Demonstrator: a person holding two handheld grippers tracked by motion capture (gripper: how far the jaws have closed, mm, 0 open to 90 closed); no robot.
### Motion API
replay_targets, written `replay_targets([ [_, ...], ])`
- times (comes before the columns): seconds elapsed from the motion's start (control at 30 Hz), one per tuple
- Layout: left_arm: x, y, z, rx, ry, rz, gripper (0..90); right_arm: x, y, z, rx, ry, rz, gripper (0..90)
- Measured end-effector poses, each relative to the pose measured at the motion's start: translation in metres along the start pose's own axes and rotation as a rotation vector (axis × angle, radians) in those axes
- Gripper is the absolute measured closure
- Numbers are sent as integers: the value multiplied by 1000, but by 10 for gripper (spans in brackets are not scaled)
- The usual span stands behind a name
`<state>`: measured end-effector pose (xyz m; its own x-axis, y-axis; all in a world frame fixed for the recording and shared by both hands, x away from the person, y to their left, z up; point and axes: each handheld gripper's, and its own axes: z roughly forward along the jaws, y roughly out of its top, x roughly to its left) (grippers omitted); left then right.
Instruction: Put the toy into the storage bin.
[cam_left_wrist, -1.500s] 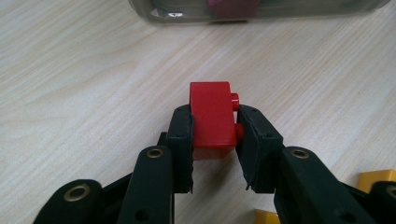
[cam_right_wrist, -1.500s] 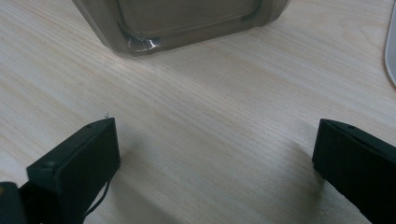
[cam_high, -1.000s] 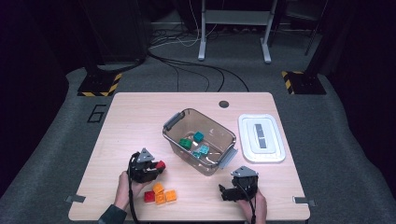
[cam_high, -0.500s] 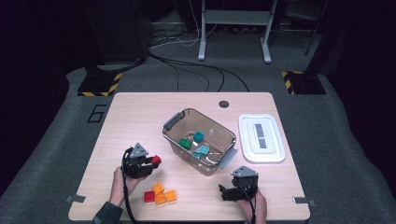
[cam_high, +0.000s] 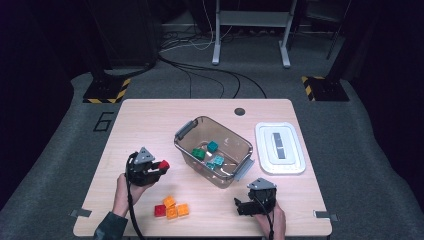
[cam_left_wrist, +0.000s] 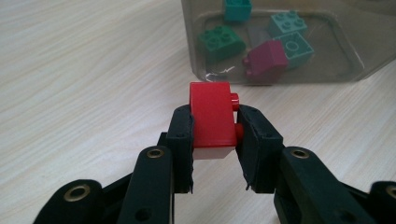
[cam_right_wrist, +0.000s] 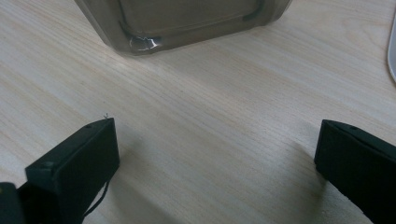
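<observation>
My left gripper (cam_high: 159, 169) is shut on a red brick (cam_high: 163, 164), held above the table's left half, left of the clear plastic bin (cam_high: 235, 169). In the left gripper view the red brick (cam_left_wrist: 211, 119) is pinched between both black jaws, studs to the right, with the bin (cam_left_wrist: 196, 56) just beyond. Several green and teal bricks (cam_high: 206, 151) lie inside the bin. My right gripper (cam_high: 239, 206) rests near the front edge, open, with nothing between its jaws; its own view shows bare wood (cam_right_wrist: 215, 140) between them.
A cluster of one red and several orange bricks (cam_high: 171, 208) lies on the table front of the left gripper. A white lid (cam_high: 279, 147) lies right of the bin. A dark round hole (cam_high: 240, 111) marks the table's far edge.
The left gripper has lifted the red brick up off the table, away from the orange cluster. The right gripper has stayed still.
</observation>
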<state>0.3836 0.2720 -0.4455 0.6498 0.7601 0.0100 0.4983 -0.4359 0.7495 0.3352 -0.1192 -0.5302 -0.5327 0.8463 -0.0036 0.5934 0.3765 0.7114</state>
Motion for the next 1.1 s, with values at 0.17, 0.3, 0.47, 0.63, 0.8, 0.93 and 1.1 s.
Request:
replay_targets([
  [0.17,3,7,-7,-12,9,3,674,0,0,0,0,0,0,0],
  [0.3,5,15,-11,-11,11,14,673,0,0,0,0,0,3,0],
  [0.47,6,24,-15,-20,19,26,673,0,0,0,0,0,4,0],
  [0.63,8,36,-22,-46,25,27,673,0,0,0,0,-5,8,0],
  [0.8,10,53,-29,-64,36,46,674,0,0,0,0,-5,8,0],
  [0.93,10,66,-33,-68,39,65,673,0,0,0,0,-11,15,0],
  [1.1,12,77,-33,-79,38,74,674,0,0,0,0,-11,14,0],
])
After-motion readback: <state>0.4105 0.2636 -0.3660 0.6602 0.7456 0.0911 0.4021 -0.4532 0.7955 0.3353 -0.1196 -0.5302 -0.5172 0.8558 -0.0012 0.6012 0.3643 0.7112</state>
